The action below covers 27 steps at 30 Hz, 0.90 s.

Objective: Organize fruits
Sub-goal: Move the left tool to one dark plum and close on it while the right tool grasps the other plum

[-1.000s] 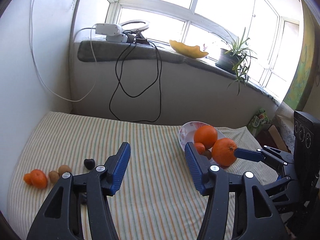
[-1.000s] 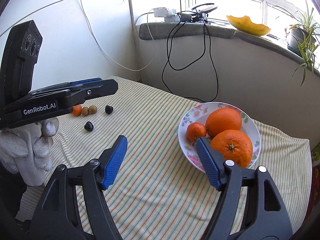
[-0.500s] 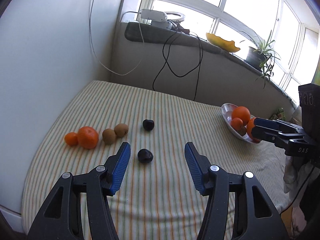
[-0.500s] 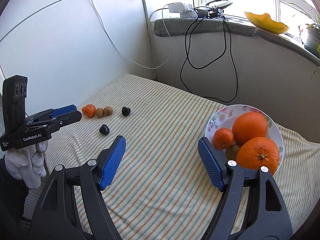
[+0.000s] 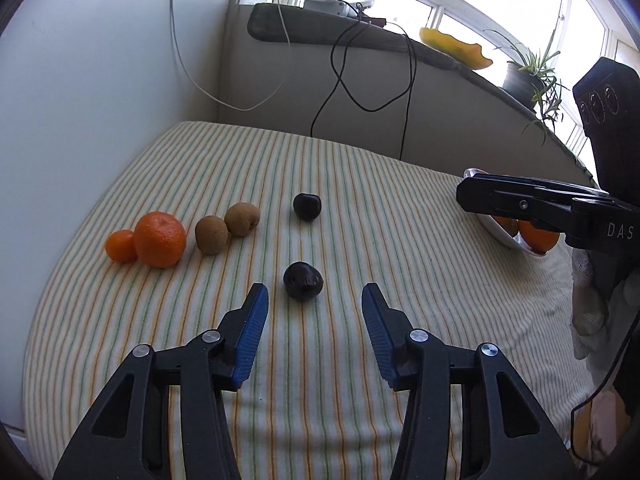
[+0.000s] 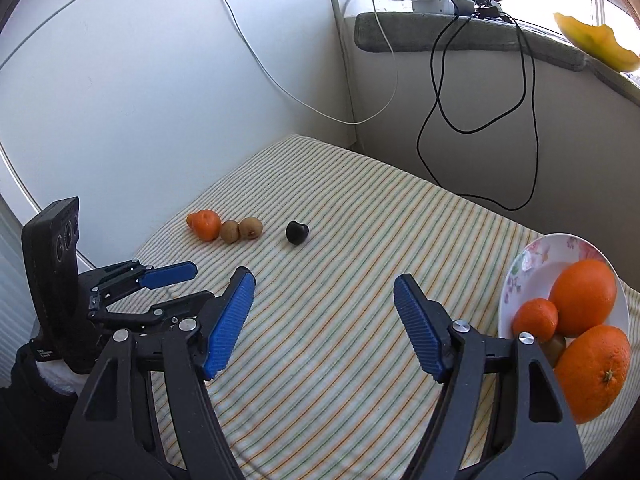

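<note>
Since the earlier frame we see both wrist views swing away from the plate toward the loose fruit; the left tongs (image 5: 315, 300) now sit low over the striped tabletop (image 5: 360, 184), with the near dark fruit (image 5: 303, 275) just ahead of the tips.

Left tongs: jaws closing, still apart. Blue pads (image 5: 252, 328) touch nothing; the near dark fruit lies just beyond the gap, not between the pads. In the right wrist view the left tongs (image 6: 200, 280) appear at lower left, and that fruit is hidden there.

Right tongs (image 6: 324, 292): jaws closing, still wide, nothing between them, only bare striped cloth beneath. In the left wrist view they show at the right edge (image 5: 464, 196), in front of the plate.

Loose fruit on the tabletop: far dark fruit (image 5: 307, 207) behind the near one; two kiwis (image 5: 226, 228) touching each other to the left; then a mandarin (image 5: 160, 239) with a small mandarin (image 5: 120, 245) touching it at far left.

Container: floral plate (image 6: 532, 264) at the right of the tabletop, holding two big oranges (image 6: 584, 296), one small orange (image 6: 535, 319) and a brownish fruit (image 6: 554, 346) partly hidden beneath them, which we cannot identify. We note the plate is well apart from the loose row.
</note>
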### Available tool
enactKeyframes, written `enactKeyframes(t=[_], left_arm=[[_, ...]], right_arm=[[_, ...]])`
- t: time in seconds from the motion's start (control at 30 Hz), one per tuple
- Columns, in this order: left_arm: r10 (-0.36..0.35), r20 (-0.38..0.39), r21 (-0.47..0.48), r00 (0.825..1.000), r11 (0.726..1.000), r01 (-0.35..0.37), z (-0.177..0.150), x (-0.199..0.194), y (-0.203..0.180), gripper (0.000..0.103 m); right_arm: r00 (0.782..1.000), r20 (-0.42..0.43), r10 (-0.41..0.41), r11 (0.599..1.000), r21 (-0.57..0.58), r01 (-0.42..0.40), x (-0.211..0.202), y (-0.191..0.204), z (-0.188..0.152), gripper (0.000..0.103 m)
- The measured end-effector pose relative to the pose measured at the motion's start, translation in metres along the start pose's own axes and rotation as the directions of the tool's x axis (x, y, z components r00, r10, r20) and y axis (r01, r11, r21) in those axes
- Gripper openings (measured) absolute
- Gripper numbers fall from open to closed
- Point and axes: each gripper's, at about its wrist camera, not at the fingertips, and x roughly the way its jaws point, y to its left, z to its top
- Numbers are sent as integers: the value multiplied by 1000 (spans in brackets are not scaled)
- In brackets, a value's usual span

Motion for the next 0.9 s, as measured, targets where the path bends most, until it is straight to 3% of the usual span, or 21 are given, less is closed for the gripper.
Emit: enactKeyframes(t=[0.3, 0.63, 0.9], left_arm=[[-5, -24, 17, 1000, 1000, 6, 4, 13, 4, 40], [-13, -44, 35, 999, 999, 14, 1, 18, 5, 37], [-5, -50, 44, 999, 999, 7, 6, 27, 2, 34]], right_arm=[[998, -66, 16, 999, -31, -18, 60, 10, 18, 53], [991, -120, 54, 998, -34, -58, 110, 20, 29, 43], [990, -137, 37, 998, -36, -43, 131, 26, 31, 37]])
